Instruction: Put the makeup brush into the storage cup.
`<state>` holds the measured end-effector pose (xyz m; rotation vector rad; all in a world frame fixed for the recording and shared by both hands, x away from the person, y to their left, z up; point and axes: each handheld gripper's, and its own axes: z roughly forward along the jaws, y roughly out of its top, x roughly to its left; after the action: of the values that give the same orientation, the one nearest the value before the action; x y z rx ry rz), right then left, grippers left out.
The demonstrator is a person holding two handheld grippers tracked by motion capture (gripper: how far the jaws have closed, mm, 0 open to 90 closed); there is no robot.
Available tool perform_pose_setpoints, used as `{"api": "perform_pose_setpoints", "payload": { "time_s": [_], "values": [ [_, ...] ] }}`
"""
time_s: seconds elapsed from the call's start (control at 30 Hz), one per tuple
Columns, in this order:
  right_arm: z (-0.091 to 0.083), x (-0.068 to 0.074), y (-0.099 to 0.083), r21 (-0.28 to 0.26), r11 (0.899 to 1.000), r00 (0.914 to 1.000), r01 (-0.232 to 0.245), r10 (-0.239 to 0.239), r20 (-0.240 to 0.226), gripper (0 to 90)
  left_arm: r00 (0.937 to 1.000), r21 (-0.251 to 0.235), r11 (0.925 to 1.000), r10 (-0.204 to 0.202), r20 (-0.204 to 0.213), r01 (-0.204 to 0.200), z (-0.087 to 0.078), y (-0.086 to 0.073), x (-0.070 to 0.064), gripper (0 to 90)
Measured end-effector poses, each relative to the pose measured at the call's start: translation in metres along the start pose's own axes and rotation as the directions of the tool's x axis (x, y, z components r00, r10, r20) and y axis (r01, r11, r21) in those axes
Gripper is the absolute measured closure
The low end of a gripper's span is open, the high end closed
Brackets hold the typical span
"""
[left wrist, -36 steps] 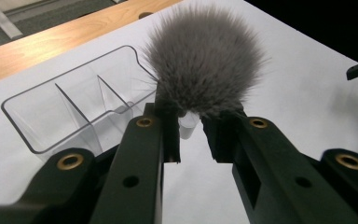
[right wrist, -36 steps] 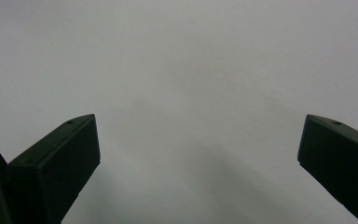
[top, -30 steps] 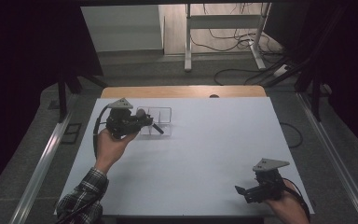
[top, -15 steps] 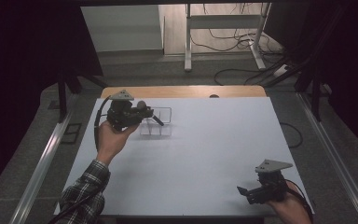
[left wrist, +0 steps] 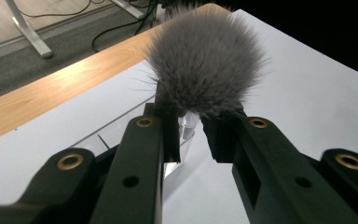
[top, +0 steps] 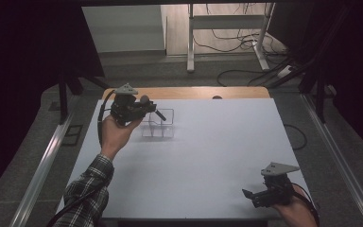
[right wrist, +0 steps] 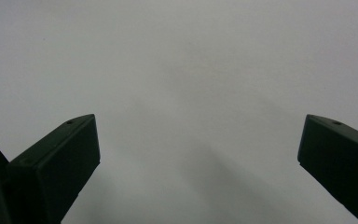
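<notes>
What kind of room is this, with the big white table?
Probably a lab or workshop for recording handling tasks. A plain white table stands among dark curtains, loose cables trail over the floor, and the left gripper holds a fluffy grey brush.

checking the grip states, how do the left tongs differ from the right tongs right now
The left tongs are shut on a grey fluffy brush; the right tongs stand wide open with nothing between them. The left tongs are lifted over the clear organizer at the table's far left; the right tongs sit low at the near right edge of the white table. Both have black jaws and are hand-held.
</notes>
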<state>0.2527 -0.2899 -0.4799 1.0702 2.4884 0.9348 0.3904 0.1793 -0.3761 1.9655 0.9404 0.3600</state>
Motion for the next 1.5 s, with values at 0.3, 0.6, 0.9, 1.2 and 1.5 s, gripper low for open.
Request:
{"api": "perform_pose_setpoints", "payload": {
  "time_s": [0.3,0.6,0.9,1.2,1.5],
  "values": [
    [-0.003,0.000,-0.002,-0.009,1.000,1.0000,0.000,0.000,0.003,0.0,0.9999,0.013,0.9999,-0.001,-0.016,0.001,0.008,0.006,0.003,76.7],
    [-0.005,-0.001,-0.003,-0.011,1.000,1.0000,-0.002,0.002,0.003,0.0,0.9997,0.028,0.9996,0.006,-0.022,-0.006,0.020,0.012,0.004,76.7],
    [-0.006,0.000,-0.005,-0.010,1.000,1.0000,-0.002,0.002,0.001,0.0,0.9996,0.039,0.9992,0.003,-0.028,-0.002,0.030,0.010,0.005,76.7],
    [-0.005,0.000,-0.005,-0.001,1.000,1.0000,0.003,-0.003,-0.001,0.0,0.9994,0.052,0.9987,0.002,-0.036,0.000,0.037,0.006,0.007,76.7],
    [-0.004,0.001,-0.005,0.005,1.000,1.0000,0.004,-0.004,-0.004,0.0,0.9992,0.066,0.9978,-0.002,-0.040,0.005,0.046,-0.001,0.008,76.7]
  ]
}}
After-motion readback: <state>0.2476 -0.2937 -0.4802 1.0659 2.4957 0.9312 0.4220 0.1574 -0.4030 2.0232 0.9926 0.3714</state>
